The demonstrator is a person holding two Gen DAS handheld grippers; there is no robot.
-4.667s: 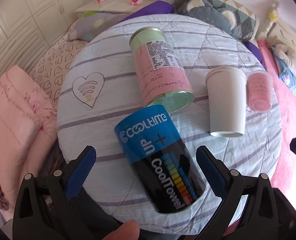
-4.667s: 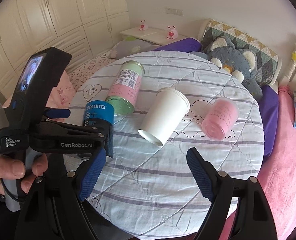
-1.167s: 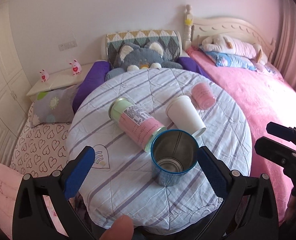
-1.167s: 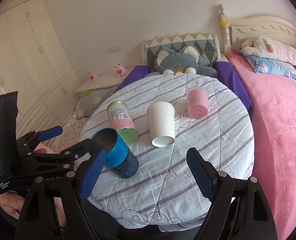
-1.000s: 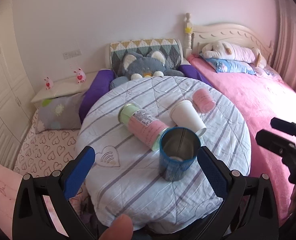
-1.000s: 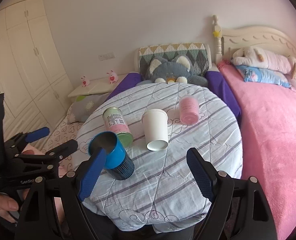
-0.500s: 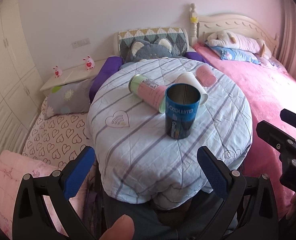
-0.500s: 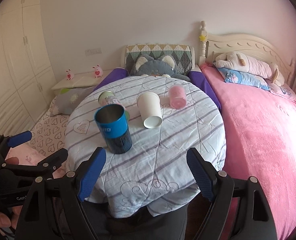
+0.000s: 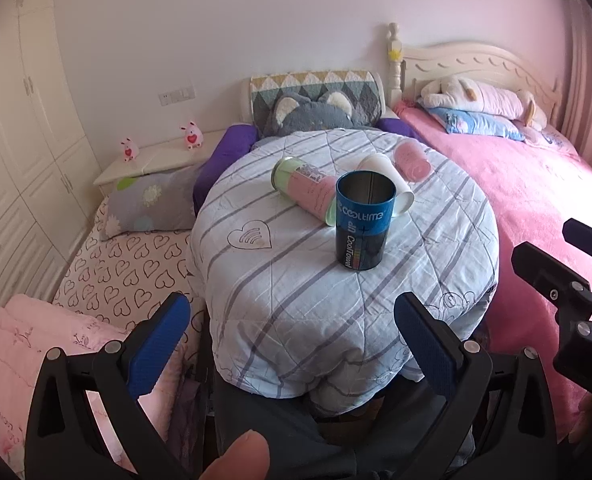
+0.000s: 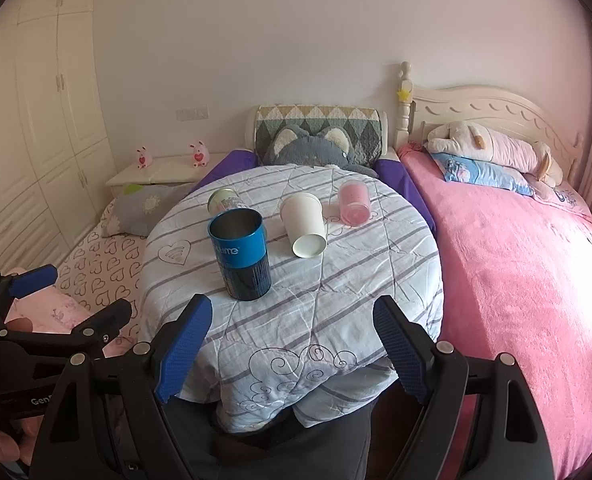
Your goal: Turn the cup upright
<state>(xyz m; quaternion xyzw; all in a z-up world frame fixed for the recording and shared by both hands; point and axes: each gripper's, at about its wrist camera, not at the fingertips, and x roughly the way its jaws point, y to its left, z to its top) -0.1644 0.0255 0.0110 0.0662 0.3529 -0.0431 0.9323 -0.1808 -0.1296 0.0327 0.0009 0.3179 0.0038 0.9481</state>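
A blue and black tin cup [image 9: 363,222] stands upright, mouth up, on the round table [image 9: 296,320] covered with a striped quilt; it also shows in the right wrist view [image 10: 240,253]. A pink-and-green can [image 9: 303,186], a white paper cup [image 10: 304,224] and a pink cup [image 10: 354,198] lie on their sides behind it. My left gripper [image 9: 291,340] is open and empty, well back from the table's near edge. My right gripper [image 10: 291,344] is open and empty, also back from the table.
A pink bed [image 10: 536,260] with pillows and a plush toy lies to the right. A grey plush cat [image 10: 312,148] and purple cushions sit behind the table. A heart-print mattress [image 9: 115,264] and white wardrobes are to the left.
The blue tin cup went from lying on its side to standing upright. Both grippers have since pulled back and away from the table, both open.
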